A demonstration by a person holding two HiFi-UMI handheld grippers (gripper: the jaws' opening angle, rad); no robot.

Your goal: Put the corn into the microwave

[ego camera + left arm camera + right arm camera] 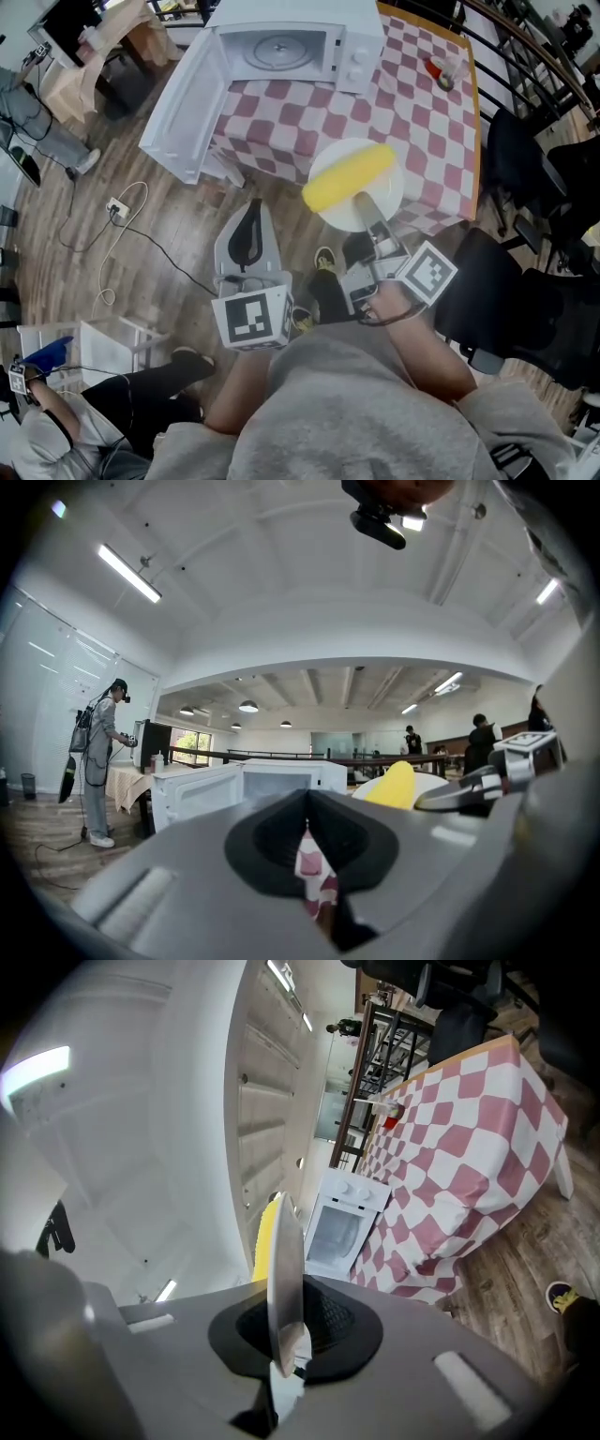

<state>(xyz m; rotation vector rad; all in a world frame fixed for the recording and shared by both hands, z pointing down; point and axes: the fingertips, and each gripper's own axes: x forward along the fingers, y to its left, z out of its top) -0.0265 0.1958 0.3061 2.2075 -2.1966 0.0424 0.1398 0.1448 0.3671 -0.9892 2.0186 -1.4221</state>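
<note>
A yellow corn cob (pixel 349 176) lies on a white plate (pixel 389 187), held in the air in front of the checkered table (pixel 412 84). My right gripper (pixel 367 208) is shut on the plate's near rim. The plate (pixel 284 1269) stands edge-on between its jaws, with the corn (pixel 265 1241) behind it. The white microwave (pixel 361 37) sits at the table's far left, its door (pixel 187 103) swung wide open and the cavity (pixel 278 52) bare. My left gripper (pixel 248 232) hangs to the plate's left, shut on nothing. The left gripper view shows the corn (pixel 394 785) and microwave (pixel 281 780) ahead.
A small red-and-clear item (pixel 441 70) lies on the table's far right. Black chairs (pixel 525 159) stand to the right of the table. A power strip with cable (pixel 117 206) lies on the wooden floor at left. A person (pixel 56 422) sits low at left.
</note>
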